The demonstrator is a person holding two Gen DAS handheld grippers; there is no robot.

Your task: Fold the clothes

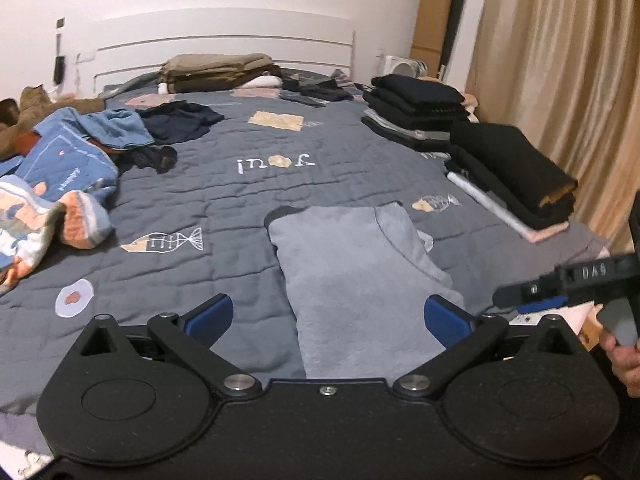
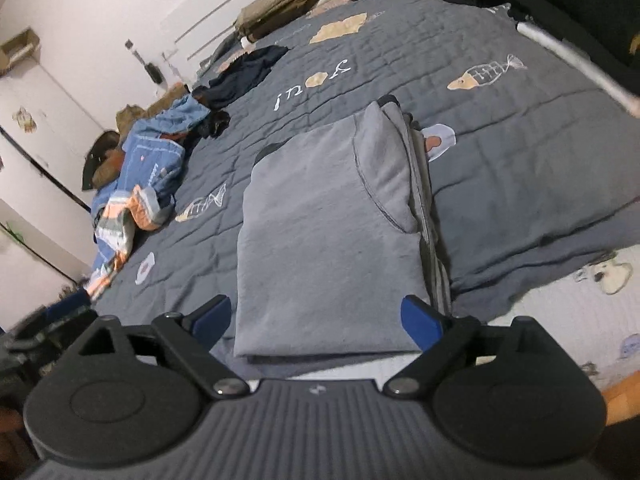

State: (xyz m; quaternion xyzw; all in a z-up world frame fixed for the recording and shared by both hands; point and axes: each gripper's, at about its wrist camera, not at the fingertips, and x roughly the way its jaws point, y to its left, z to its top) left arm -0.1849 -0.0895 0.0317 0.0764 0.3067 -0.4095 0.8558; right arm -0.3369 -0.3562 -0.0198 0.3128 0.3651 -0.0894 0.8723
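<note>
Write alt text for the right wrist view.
A folded grey garment lies flat on a grey quilt, framed by the open right gripper, which holds nothing. Unfolded clothes are heaped at the bed's left edge.

A folded grey garment (image 2: 328,232) lies flat on the quilted bed (image 2: 520,152), near its front edge; soft fleece, stitched curved pocket seam on its upper face, layered edges along one side; two stacks of folded dark clothes (image 1: 508,168) sit along the bed's curtain side; unfolded blue and navy clothes (image 1: 120,132) lie heaped opposite.
</note>
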